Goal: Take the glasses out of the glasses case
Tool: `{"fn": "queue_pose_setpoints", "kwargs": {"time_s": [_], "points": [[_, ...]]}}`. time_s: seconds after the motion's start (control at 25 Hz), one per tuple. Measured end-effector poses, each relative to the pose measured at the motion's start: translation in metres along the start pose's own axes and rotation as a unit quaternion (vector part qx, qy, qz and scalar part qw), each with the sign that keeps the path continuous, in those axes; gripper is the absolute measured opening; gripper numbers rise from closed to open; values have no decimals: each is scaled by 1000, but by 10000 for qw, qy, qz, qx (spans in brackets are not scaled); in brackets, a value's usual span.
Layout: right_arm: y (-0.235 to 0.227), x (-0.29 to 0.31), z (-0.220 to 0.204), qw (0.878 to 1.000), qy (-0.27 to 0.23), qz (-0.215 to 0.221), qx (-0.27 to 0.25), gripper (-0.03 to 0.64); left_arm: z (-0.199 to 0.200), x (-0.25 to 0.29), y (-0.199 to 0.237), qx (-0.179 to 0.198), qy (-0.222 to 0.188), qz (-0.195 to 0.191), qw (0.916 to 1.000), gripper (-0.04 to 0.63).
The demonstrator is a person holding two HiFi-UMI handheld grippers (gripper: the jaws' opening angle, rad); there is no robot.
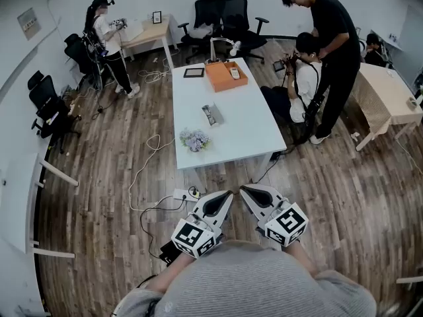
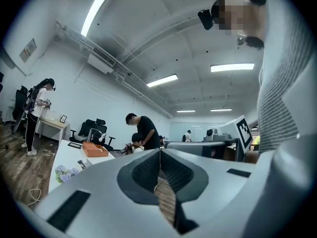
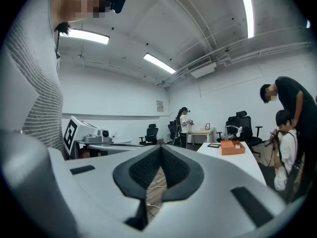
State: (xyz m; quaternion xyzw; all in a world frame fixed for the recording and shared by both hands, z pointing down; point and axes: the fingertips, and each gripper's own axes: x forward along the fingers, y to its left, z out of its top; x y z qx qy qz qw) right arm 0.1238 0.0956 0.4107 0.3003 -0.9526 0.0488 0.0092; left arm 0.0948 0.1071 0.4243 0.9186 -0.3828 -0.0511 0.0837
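Observation:
The glasses case [image 1: 212,114] is a small grey box with something dark in it, lying near the middle of the white table [image 1: 248,134]. Both grippers hover over the wooden floor, well short of the table's near end and close to my body. My left gripper [image 1: 229,193] is shut with nothing between its tips, and its own view shows the jaws meeting [image 2: 159,150]. My right gripper [image 1: 242,189] is also shut and empty, its tips together [image 3: 161,148]. The two tips almost touch each other.
On the table are a bunch of flowers [image 1: 195,140], an orange box [image 1: 226,75] and a dark tablet [image 1: 193,72]. Cables and a power strip [image 1: 182,194] lie on the floor. Two people [image 1: 317,58] stand right of the table, another [image 1: 106,38] far left. Office chairs [image 1: 225,15] stand behind.

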Motion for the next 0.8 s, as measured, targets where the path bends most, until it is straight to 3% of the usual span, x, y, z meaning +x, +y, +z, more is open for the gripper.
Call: {"fn": "queue_pose_setpoints", "kwargs": {"time_s": [0.8], "points": [[5,3,-7,10000,35,-28,-52,14,-3,-12,-1,85,79,80,9999,14]]}}
